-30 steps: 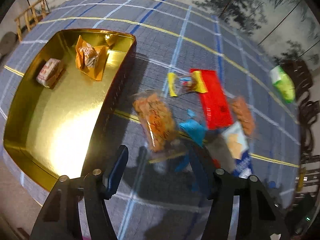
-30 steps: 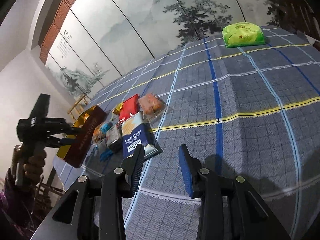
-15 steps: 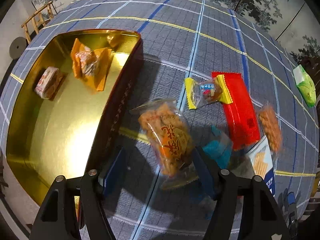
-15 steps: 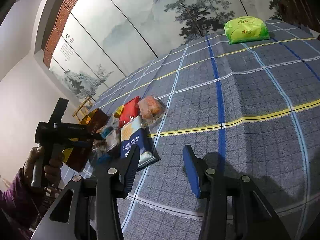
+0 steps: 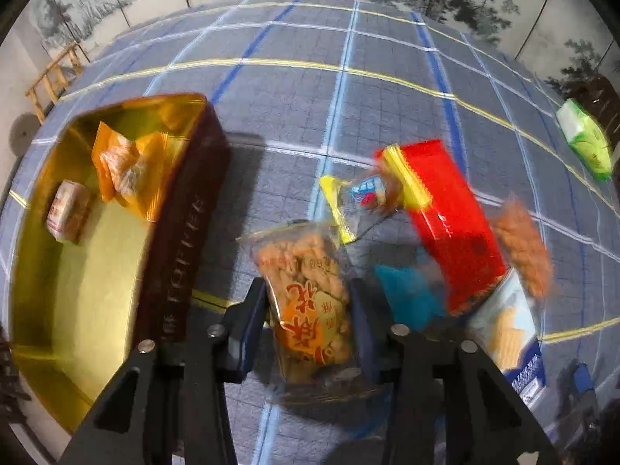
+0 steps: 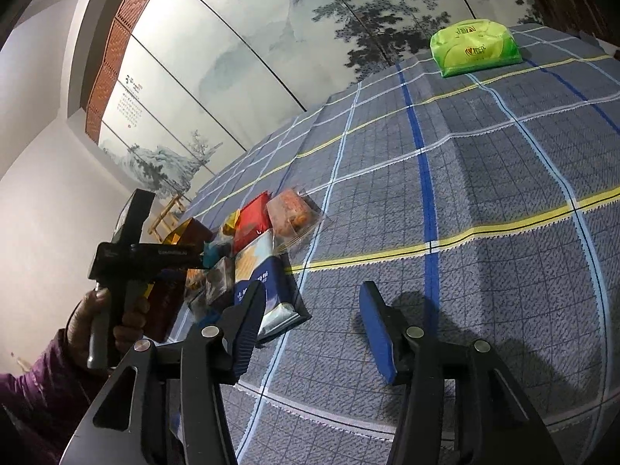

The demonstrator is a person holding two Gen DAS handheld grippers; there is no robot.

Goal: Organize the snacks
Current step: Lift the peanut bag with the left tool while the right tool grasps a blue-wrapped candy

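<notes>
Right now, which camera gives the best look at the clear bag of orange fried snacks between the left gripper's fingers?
The left wrist view: the fried snack bag fills the centre, between the left gripper fingers, print readable. In the right wrist view that bag is small, partly hidden behind the blue box.

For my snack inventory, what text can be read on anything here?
"TOFFEE", roughly, sideways on the tin's dark outer wall; the letters are stretched.
Large orange Chinese characters on the clear snack bag: too warped to read.
Green pack: a logo, too small.
Blue packet, white print: unreadable.
Wall panel: calligraphy, too small.
</notes>
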